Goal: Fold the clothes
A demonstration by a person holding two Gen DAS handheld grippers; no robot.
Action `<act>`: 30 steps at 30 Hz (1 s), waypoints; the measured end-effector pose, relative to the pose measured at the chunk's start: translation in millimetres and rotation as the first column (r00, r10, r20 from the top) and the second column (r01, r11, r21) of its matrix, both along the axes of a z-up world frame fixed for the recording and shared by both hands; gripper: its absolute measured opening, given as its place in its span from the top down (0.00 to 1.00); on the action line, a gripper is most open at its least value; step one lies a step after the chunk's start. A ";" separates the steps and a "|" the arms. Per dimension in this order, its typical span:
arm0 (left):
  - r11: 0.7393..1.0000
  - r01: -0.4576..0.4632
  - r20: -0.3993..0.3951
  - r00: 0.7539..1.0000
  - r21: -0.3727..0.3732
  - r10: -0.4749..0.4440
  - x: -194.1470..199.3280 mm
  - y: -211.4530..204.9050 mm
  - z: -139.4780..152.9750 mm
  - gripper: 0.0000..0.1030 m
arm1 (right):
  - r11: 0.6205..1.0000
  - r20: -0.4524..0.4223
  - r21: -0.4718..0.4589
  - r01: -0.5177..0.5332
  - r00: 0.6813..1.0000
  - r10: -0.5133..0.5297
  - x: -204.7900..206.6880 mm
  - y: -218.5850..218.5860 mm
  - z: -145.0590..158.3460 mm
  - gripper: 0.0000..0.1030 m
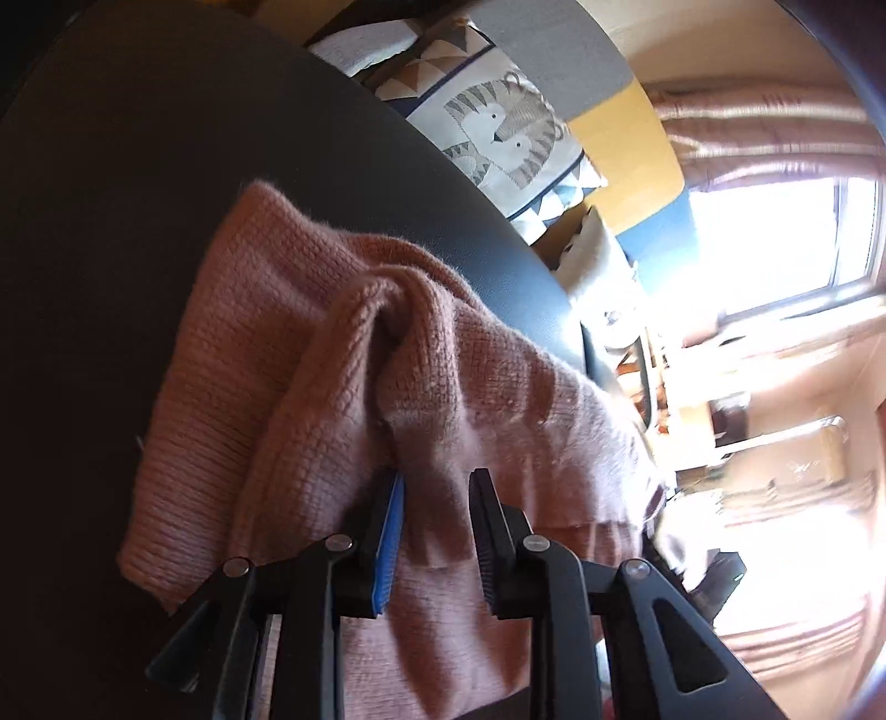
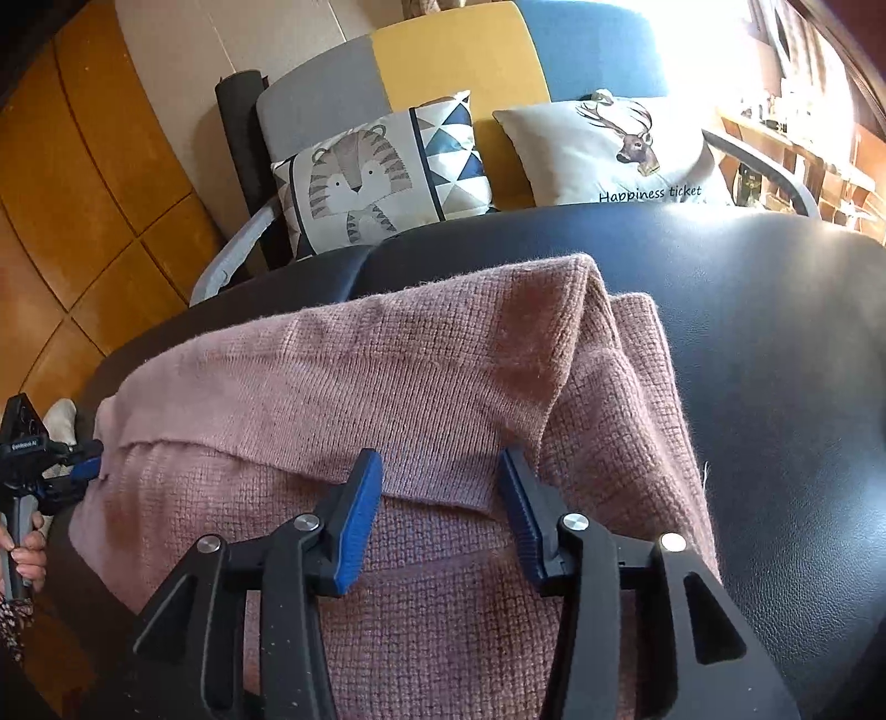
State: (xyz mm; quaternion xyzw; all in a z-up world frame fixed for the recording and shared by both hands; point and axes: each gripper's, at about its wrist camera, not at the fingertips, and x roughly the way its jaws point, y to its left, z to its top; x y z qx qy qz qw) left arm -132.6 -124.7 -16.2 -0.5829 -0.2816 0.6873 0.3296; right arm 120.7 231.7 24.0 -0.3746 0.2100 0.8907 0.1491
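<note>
A pink knitted sweater [image 1: 277,332] [image 2: 360,360] lies folded on a black leather surface [image 1: 138,166] [image 2: 775,332]. In the left wrist view my left gripper [image 1: 434,493] is open low over the sweater, with a loose fold edge lying between its jaws and neither pad pressing it. That left gripper [image 2: 83,465] also shows at the sweater's left edge in the right wrist view, held by a hand [image 2: 25,554]. My right gripper [image 2: 440,471] is open too, its jaws either side of the folded-over top layer's edge near the front, not squeezing it.
Behind the black surface stands a sofa with a grey, yellow and blue back [image 2: 454,50]. On it are a tiger cushion [image 2: 360,183] [image 1: 498,127] and a deer cushion [image 2: 620,149]. Wooden floor [image 2: 83,194] lies to the left, and a bright window [image 1: 775,232] lies beyond.
</note>
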 end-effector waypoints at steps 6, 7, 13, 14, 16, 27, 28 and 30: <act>1.000 -0.012 -0.041 0.999 0.007 0.012 5.6 14.0 -1.2 0.76 | 1.000 -0.018 0.011 0.018 1.000 -0.017 0.9 -4.9 1.1 0.52; 1.000 0.002 -0.067 0.998 -0.012 -0.003 7.5 15.0 1.6 0.76 | 1.000 -0.027 0.015 0.023 0.999 -0.023 1.7 -5.9 3.3 0.52; 0.988 -0.002 -0.125 0.992 -0.151 -0.017 11.5 18.3 12.1 0.96 | 0.998 -0.110 0.057 -0.042 0.993 0.048 -1.9 -17.4 23.2 0.53; 0.984 0.003 -0.150 0.988 -0.179 -0.030 13.4 19.0 15.8 0.97 | 0.997 -0.058 0.060 -0.051 0.997 0.054 -8.0 -15.9 18.8 0.69; 0.973 0.015 -0.198 0.978 -0.232 -0.062 16.8 20.7 25.9 0.97 | 0.996 0.044 0.065 -0.065 0.997 0.063 -19.7 -12.4 10.0 0.93; 0.951 0.077 -0.225 0.963 -0.298 -0.149 11.6 -8.1 46.0 0.97 | 0.991 0.010 0.099 -0.091 0.996 0.090 -8.5 -20.5 26.5 0.87; 0.943 0.090 -0.217 0.962 -0.320 -0.165 14.0 -6.4 40.9 0.97 | 0.984 -0.015 0.102 -0.146 0.989 0.148 -13.2 -33.8 31.7 0.76; 0.930 0.105 -0.204 0.961 -0.351 -0.186 19.9 -4.4 29.6 0.97 | 0.959 -0.031 0.135 -0.248 0.967 0.255 -25.8 -60.1 38.0 0.73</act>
